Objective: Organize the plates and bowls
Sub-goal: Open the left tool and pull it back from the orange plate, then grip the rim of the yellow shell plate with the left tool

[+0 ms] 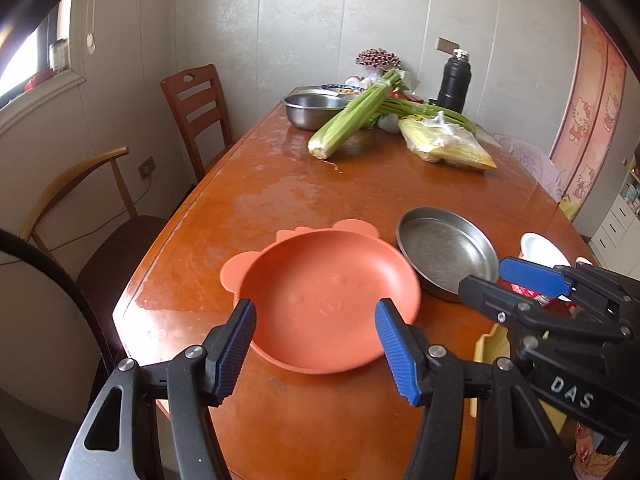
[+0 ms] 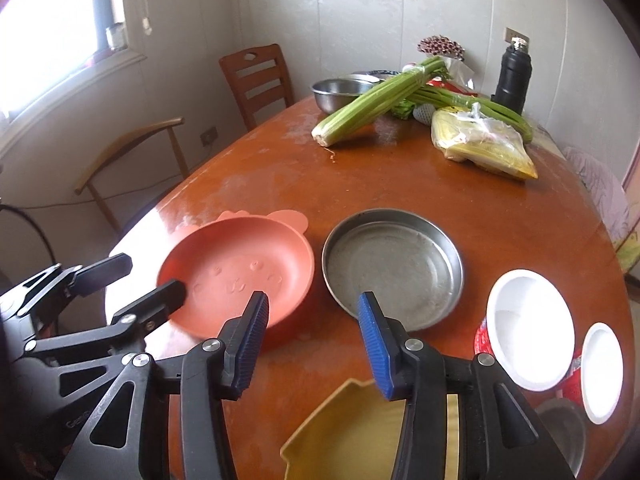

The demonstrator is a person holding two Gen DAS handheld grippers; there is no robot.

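Observation:
An orange animal-shaped plate (image 1: 328, 300) lies flat near the table's near-left corner. My left gripper (image 1: 316, 308) hovers over its near half, open, with the pads clear of the plate. To its right lies a round steel plate (image 1: 444, 256). In the right wrist view my right gripper (image 2: 313, 300) stands open with nothing between its pads, above the gap between the orange plate (image 2: 240, 276) and the steel plate (image 2: 392, 268). A yellow plate (image 2: 352, 432) lies under it at the table's near edge. Each gripper shows in the other's view: right gripper (image 1: 508, 280), left gripper (image 2: 148, 280).
Two white bowls with red outsides (image 2: 532, 328) (image 2: 602, 372) sit at the near right. At the far end lie celery (image 2: 372, 104), a steel bowl (image 2: 340, 94), a yellow bag (image 2: 484, 144) and a black flask (image 2: 514, 80). Two chairs (image 1: 196, 108) stand along the left side.

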